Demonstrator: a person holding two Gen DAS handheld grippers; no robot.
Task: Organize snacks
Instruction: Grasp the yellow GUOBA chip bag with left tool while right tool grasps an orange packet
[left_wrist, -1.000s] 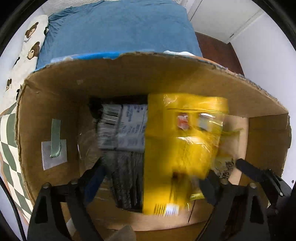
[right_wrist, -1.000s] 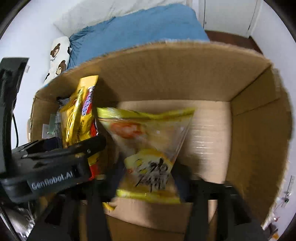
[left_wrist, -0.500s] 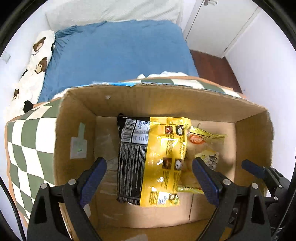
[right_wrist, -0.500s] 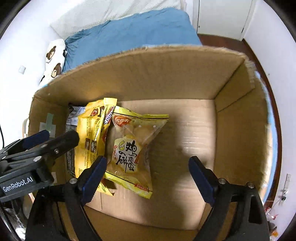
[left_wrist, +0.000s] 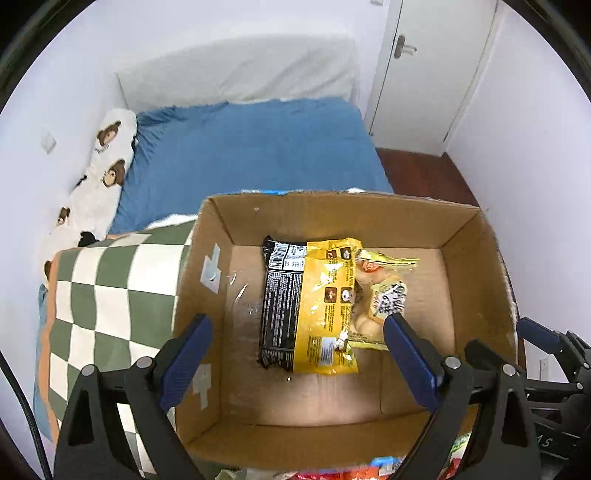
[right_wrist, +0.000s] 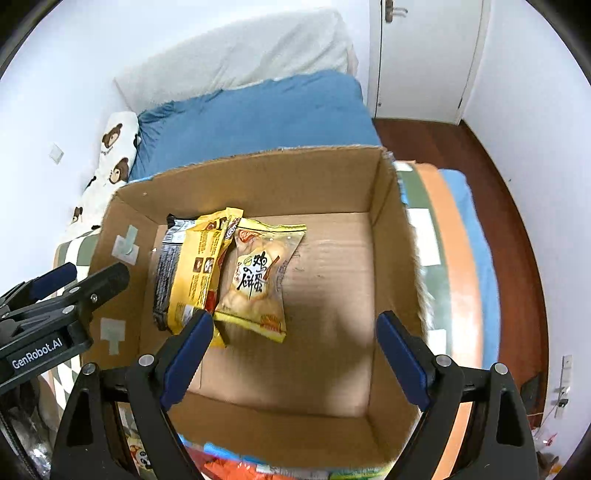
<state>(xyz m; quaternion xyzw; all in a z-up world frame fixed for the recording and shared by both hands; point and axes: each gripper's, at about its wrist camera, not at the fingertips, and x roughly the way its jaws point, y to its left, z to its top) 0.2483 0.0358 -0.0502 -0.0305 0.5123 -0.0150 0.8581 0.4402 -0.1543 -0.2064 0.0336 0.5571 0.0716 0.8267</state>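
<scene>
Both grippers hovered above the cardboard box, jaws spread wide and empty: left gripper, right gripper. Three snack packs lay in the left half of the box floor. The black pack sat lowest, the yellow pack overlapped its right side, and the clear biscuit bag lay against the yellow pack's right edge. The right half of the box floor was bare. More bright wrappers showed below the near box wall, outside the box.

Risks, as judged: the overlapped packs could slide or bunch if another pack is dropped on the stack. The biscuit bag looked fragile; clamping it hard could crush the contents. A low approach could catch the near box wall and shift the box on the checked blanket.
</scene>
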